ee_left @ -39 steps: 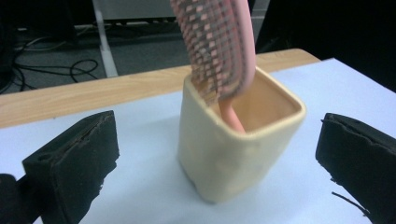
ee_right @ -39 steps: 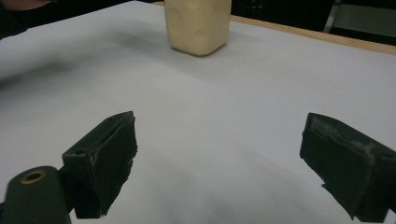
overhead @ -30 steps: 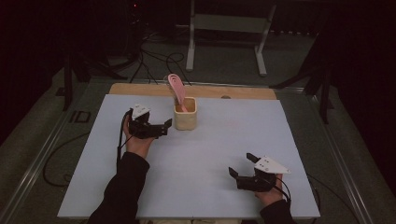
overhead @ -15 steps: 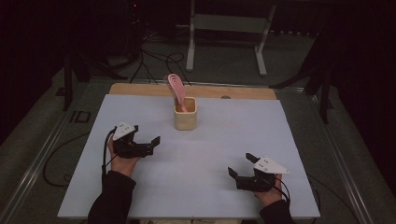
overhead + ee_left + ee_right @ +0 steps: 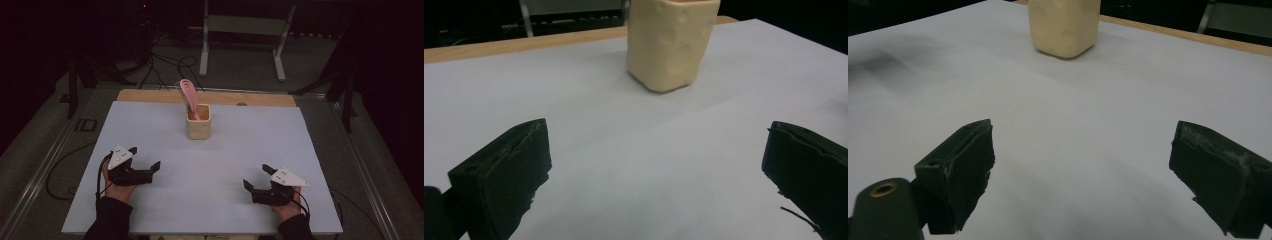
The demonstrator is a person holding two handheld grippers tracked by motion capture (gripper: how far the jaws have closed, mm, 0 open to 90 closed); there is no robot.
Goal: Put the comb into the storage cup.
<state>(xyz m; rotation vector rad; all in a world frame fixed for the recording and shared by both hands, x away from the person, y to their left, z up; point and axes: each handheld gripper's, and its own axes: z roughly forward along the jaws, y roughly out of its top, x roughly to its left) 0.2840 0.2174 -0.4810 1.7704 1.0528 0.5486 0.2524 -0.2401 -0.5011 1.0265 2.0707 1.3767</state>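
Note:
A cream cup stands upright at the back middle of the white table, with a pink slotted utensil leaning out of it to the left. My left gripper rests low at the near left, open and empty, well short of the cup. At the near right, my right gripper is open too, with nothing between its jaws. In the left gripper view, the cup stands beyond the left gripper. The right gripper view has the cup far ahead of the right gripper.
A wooden strip borders the table's far edge. Beyond it a metal stand and loose cables sit on the dark floor. Metal rails run along both sides of the table.
My left gripper has drawn back from beside the cup to the near left of the table, still open. The right gripper, the cup and the utensil have stayed put.

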